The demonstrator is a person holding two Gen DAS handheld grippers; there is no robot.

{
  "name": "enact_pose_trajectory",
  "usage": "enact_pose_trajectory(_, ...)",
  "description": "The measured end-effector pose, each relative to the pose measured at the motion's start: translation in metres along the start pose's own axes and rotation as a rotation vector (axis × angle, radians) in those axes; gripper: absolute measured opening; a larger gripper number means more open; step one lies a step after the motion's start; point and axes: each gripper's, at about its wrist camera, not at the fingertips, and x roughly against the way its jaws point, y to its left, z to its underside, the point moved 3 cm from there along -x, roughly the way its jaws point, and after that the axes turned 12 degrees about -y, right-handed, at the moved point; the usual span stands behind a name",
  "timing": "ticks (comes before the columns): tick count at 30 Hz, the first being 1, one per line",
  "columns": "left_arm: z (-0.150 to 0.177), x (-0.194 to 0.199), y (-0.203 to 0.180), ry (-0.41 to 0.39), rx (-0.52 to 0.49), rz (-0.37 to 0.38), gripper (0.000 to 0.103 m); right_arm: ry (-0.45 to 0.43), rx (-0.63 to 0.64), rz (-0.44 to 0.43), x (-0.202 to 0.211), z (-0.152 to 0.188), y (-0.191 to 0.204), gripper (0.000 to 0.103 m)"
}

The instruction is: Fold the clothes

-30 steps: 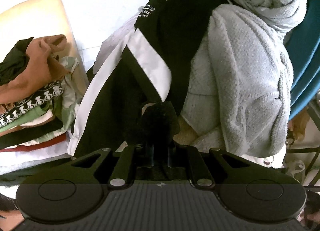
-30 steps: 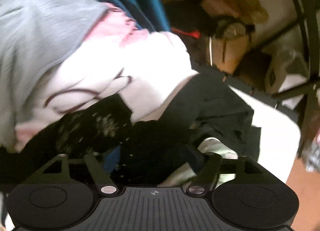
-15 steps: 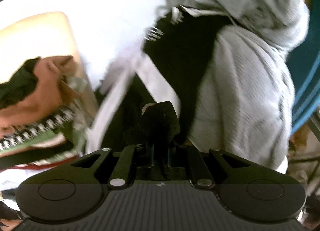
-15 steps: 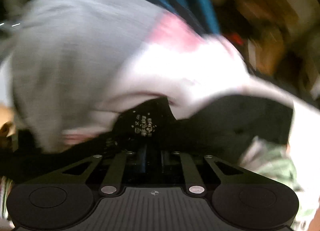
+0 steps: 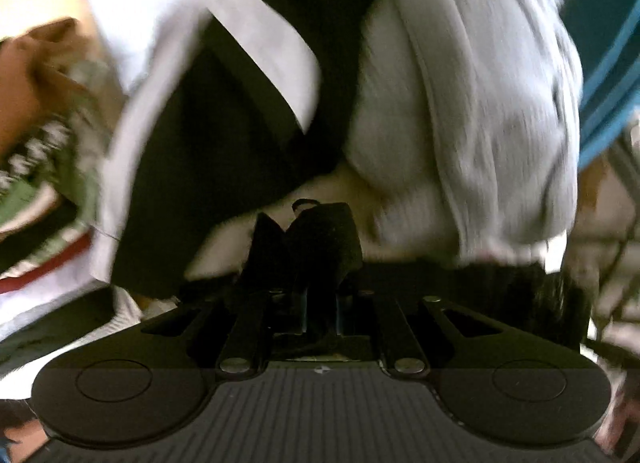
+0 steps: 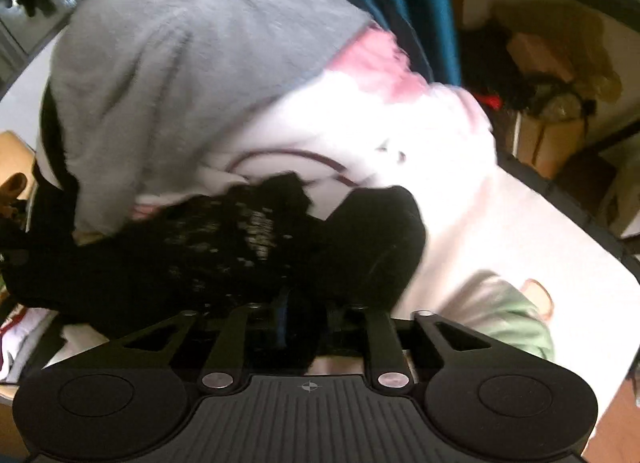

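grey towel (image 5: 472,111) nearer, white table (image 6: 540,231) open

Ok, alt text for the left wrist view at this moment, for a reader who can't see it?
Blurred fisheye view: the left gripper is shut on a bunch of black fabric at the near edge of a clothes heap. Behind it lie a black garment with white stripes and a grey fleece; a stack of folded clothes sits at the left.
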Motion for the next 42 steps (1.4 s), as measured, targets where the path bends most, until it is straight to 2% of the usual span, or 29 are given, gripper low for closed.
enact_pose_trajectory(1,0.004,-0.005,-0.002,0.016,0.006,0.009,0.024,-0.010,0.002,-0.005,0.003,0.000,-0.003,0.037)
enact_pose_trajectory(2,0.006,-0.008,-0.002,0.024,0.018,0.026,0.031,-0.026,0.007,-0.007,0.006,-0.001,-0.004,0.048)
enact_pose_trajectory(3,0.009,-0.011,-0.003,0.028,0.035,0.054,0.047,-0.033,0.003,-0.007,0.008,-0.002,-0.005,0.062)
enact_pose_trajectory(5,0.011,-0.016,-0.007,0.027,0.044,0.096,0.066,-0.046,-0.013,-0.009,0.008,-0.004,-0.009,0.077)
enact_pose_trajectory(8,0.013,-0.024,-0.017,0.029,-0.008,0.105,0.075,-0.040,-0.023,-0.010,-0.003,-0.012,-0.016,0.096)
enact_pose_trajectory(10,0.014,-0.033,-0.022,0.037,-0.050,0.088,0.082,-0.023,-0.011,-0.018,-0.013,-0.012,-0.017,0.100)
enact_pose_trajectory(13,0.017,-0.046,-0.031,0.049,-0.076,0.068,0.093,0.031,0.009,-0.007,-0.033,-0.007,-0.018,0.101)
enact_pose_trajectory(15,0.018,-0.054,-0.038,0.053,-0.102,0.049,0.096,0.064,0.015,0.006,-0.047,-0.002,-0.019,0.102)
enact_pose_trajectory(18,0.022,-0.062,-0.048,0.060,-0.143,0.023,0.096,0.098,0.013,0.001,-0.059,0.006,-0.018,0.101)
enact_pose_trajectory(19,0.023,-0.063,-0.051,0.066,-0.158,0.017,0.092,0.106,0.013,-0.006,-0.062,0.008,-0.016,0.098)
enact_pose_trajectory(20,0.024,-0.063,-0.053,0.069,-0.175,0.001,0.084,0.107,0.021,-0.022,-0.062,0.009,-0.013,0.085)
enact_pose_trajectory(22,0.025,-0.061,-0.055,0.078,-0.208,-0.037,0.034,0.109,0.043,-0.041,-0.059,0.009,-0.002,0.069)
enact_pose_trajectory(24,0.024,-0.054,-0.053,0.091,-0.184,-0.020,0.015,0.116,0.060,-0.082,-0.054,0.008,0.012,0.037)
enact_pose_trajectory(26,0.026,-0.047,-0.056,0.131,-0.115,0.102,0.012,0.127,0.075,-0.150,-0.047,0.006,0.027,0.030)
enact_pose_trajectory(28,0.032,-0.041,-0.068,0.155,-0.136,0.198,0.012,0.122,0.122,-0.236,-0.040,0.006,0.046,0.027)
enact_pose_trajectory(31,0.046,-0.050,-0.079,0.184,-0.203,0.148,0.014,0.126,0.189,-0.210,-0.044,0.006,0.059,0.031)
enact_pose_trajectory(33,0.051,-0.057,-0.076,0.201,-0.150,0.109,0.017,0.139,0.154,-0.172,-0.053,0.006,0.052,0.041)
enact_pose_trajectory(35,0.049,-0.054,-0.074,0.190,-0.105,0.109,0.022,0.154,0.136,-0.128,-0.059,0.006,0.043,0.043)
enact_pose_trajectory(37,0.046,-0.044,-0.075,0.162,-0.121,0.123,0.045,0.145,0.144,-0.117,-0.058,0.004,0.038,0.045)
enact_pose_trajectory(39,0.043,-0.032,-0.076,0.132,-0.146,0.138,0.058,0.139,0.153,-0.100,-0.054,0.004,0.033,0.053)
enact_pose_trajectory(42,0.039,-0.016,-0.074,0.107,-0.200,0.158,0.073,0.121,0.125,-0.065,-0.046,0.009,0.021,0.064)
